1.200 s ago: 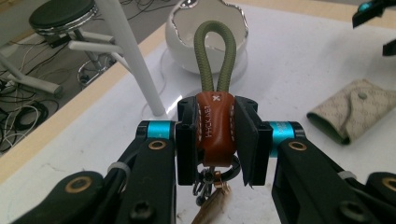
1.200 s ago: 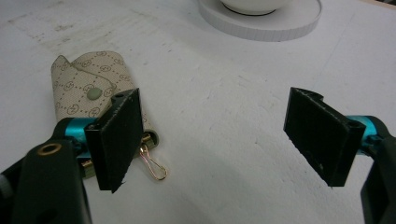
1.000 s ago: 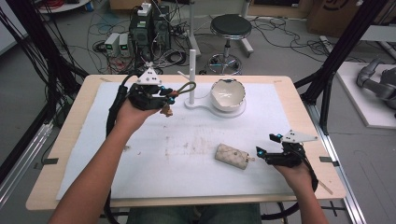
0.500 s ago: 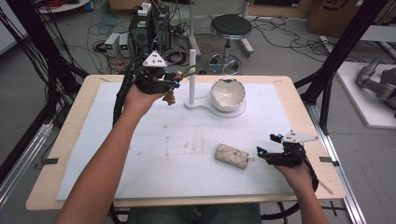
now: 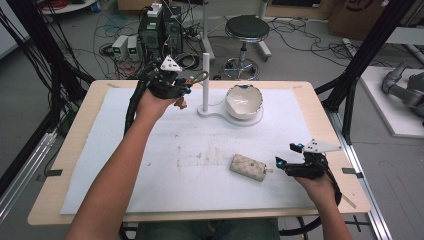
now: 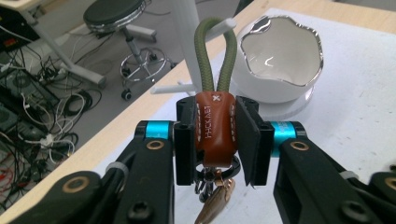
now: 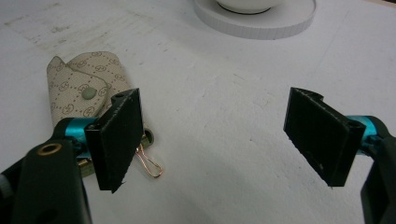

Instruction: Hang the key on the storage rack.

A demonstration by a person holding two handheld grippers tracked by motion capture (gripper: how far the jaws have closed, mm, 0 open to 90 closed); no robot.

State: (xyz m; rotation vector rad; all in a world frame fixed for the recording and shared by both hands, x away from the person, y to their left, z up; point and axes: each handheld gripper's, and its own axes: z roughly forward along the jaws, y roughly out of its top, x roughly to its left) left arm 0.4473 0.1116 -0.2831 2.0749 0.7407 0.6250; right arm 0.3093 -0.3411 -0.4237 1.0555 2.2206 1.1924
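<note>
High view: left gripper [image 5: 187, 86], upper centre-left of the frame, has travelled up and right over the last second and now holds the keychain [image 5: 192, 82] with its green loop [image 5: 200, 76] right at the white stand [image 5: 205, 82]. We judge the step in hand to be hanging the loop on the stand's peg.
High view, lower right: right gripper [image 5: 286, 166] has not shifted; it rests on the white mat [image 5: 125, 150] just beside the beige key pouch [image 5: 248, 167].
Left gripper view: jaws are clamped narrow on the brown leather tab [image 6: 215, 128] at frame centre; the green loop rises over a white peg [image 6: 223, 23] at top centre, so the hang looks nearly made, though we cannot tell if it bears weight yet. The white bowl [image 6: 280, 60] sits upper right.
Right gripper view: jaws stand wide, holding nothing; the pouch lies at left, partly behind the left jaw, its copper clip [image 7: 150, 163] beside that jaw. We take it as the likely next pick.
</note>
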